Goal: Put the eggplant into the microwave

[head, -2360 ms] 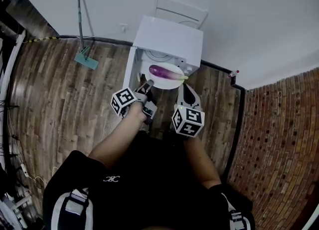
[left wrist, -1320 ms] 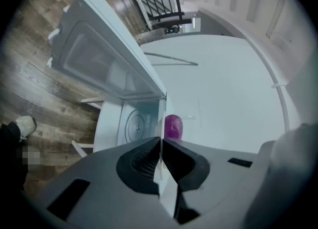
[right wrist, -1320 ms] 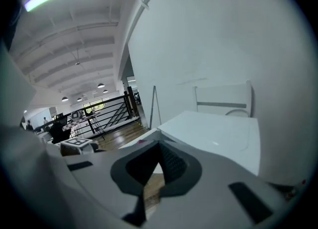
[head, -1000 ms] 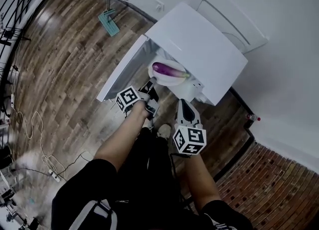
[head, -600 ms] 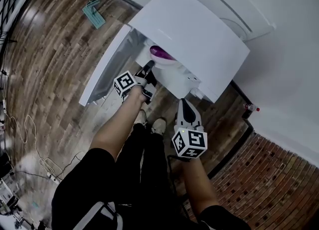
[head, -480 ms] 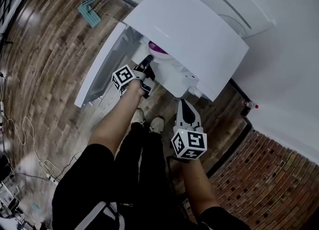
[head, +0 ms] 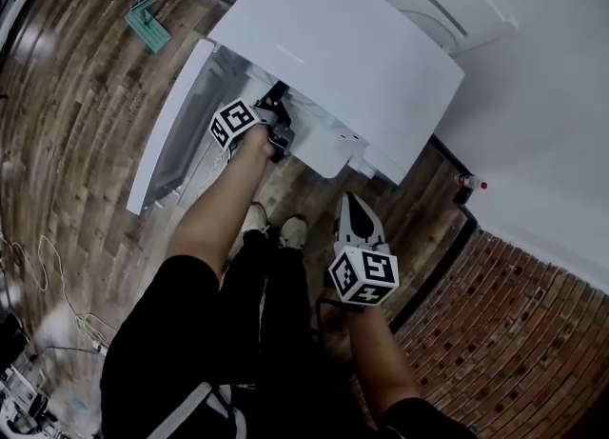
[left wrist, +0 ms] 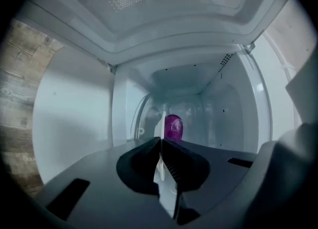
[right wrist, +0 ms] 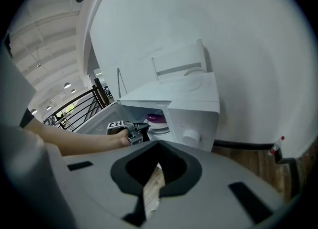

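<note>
Purple eggplant (left wrist: 173,127), on a plate (left wrist: 162,123) pinched by the left tool (left wrist: 161,146), is inside the microwave (head: 333,47), unreleased; right tool (right wrist: 156,166) pressed together, empty.

Head view bright and even, the white microwave (head: 333,47) top nearly washed out, wooden floor (head: 76,113) bending at the edges. Inside the cavity it's dim and bluish: eggplant (left wrist: 173,127) soft, plate (left wrist: 160,169) rim blurred up close. Black vignette rings both gripper views.
</note>
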Available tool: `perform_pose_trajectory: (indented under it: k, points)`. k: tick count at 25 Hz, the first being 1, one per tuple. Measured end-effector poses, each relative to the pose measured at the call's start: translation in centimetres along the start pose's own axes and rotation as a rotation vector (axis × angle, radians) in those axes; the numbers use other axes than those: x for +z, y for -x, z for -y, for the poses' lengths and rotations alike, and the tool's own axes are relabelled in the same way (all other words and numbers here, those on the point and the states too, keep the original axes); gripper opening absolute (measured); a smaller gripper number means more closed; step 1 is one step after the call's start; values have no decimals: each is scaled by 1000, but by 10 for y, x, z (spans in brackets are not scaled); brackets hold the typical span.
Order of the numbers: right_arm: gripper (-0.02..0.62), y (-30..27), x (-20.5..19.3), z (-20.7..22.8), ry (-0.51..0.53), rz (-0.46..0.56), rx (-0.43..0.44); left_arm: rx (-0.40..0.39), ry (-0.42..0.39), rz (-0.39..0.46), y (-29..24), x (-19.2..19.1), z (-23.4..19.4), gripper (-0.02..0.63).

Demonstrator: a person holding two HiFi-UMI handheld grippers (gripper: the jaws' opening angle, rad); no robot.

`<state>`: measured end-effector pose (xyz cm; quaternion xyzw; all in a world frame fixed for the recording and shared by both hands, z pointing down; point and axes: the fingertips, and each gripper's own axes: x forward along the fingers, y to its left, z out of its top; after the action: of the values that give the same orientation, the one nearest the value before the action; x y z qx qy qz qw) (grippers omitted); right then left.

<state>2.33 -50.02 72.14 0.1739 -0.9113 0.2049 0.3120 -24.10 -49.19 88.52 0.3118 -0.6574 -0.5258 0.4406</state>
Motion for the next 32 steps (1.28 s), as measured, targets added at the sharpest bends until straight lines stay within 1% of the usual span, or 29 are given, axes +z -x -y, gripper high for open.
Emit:
perform_pose_trajectory:
  k: [2,4,6,7,10,12,13,14,15,16,18,19,21,23,24,25,26,30,32]
  points:
    - [8,0,-2,4,-15,0,-12,12,-51,-22,-6,-2,3,14]
    - [8,1,-3,6,-25,4,-11,30,-151,-50,-11,-4,6,14]
    - [8,0,-4,4,-23,0,-6,69,-303,-76,-13,-5,7,15]
    - [8,0,-5,2,-14,-3,-2,98,-388,-85,-12,-4,7,29]
    - [8,-2,-9,0,18,-16,-3,204,-675,-99,-11,0,6,61]
    - [8,-4,-13,5,20,-31,-22,283,-862,-102,-12,3,7,87]
    - [8,-5,-16,8,15,-42,-35,322,-943,-103,-14,5,7,106]
    - [8,-7,-20,11,8,-53,-47,358,-1012,-102,-15,6,6,124]
    - [8,-7,-23,13,2,-65,-55,387,-1066,-100,-16,7,5,170]
    - [8,-8,-27,14,-3,-73,-59,410,-1107,-97,-16,8,3,183]
    - [8,-9,-29,12,-6,-80,-57,428,-1150,-79,-14,12,4,244]
    - [8,-10,-29,10,-5,-79,-53,418,-1155,-66,-12,15,7,245]
    - [8,-11,-25,6,0,-75,-42,368,-1145,-61,-9,15,17,245]
    - [8,-12,-19,0,10,-68,-28,309,-1121,-103,0,7,28,236]
    - [8,-12,-15,-3,16,-63,-19,292,-1119,-128,8,2,33,186]
    - [8,-11,-10,-7,23,-56,-9,282,-1127,-145,17,-1,39,64]
    - [8,-9,-4,-11,29,-46,1,272,-1140,-153,29,-5,47,0]
    - [8,5,35,-29,52,20,31,204,-1166,-158,81,-18,98,0]
    - [8,17,57,-40,64,56,46,200,-1168,-168,110,-27,128,0]
